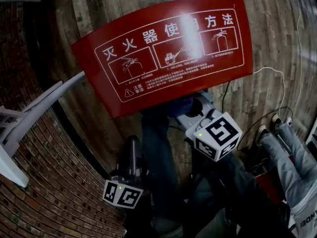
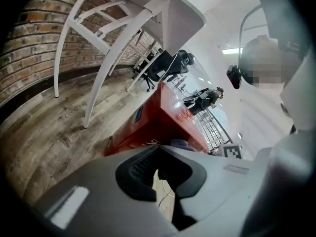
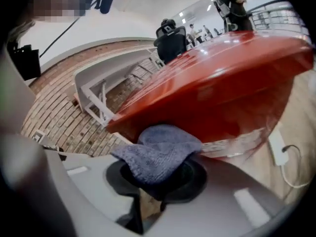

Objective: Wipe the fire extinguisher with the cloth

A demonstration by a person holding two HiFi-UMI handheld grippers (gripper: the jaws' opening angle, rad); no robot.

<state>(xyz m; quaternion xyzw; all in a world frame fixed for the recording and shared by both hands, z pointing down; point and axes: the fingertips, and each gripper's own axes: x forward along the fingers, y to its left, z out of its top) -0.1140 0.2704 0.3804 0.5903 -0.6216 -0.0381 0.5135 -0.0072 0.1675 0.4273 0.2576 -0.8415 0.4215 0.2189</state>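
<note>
Cloth point(image 3: 159, 151) pinched in right hand-held gripper point(image 3: 159, 181) beside red cabinet point(image 3: 222, 83); left hand-held gripper point(image 2: 157, 164) pressed together.

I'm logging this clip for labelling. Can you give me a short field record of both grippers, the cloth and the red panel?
right hand-held gripper: shut on the cloth
cloth: blue-grey, bunched, sticking out past the jaws, just below the red panel's edge; contact cannot be told
left hand-held gripper: jaws together, nothing between them
red panel: tilted, with white printed instruction pictures and a glare spot
</note>
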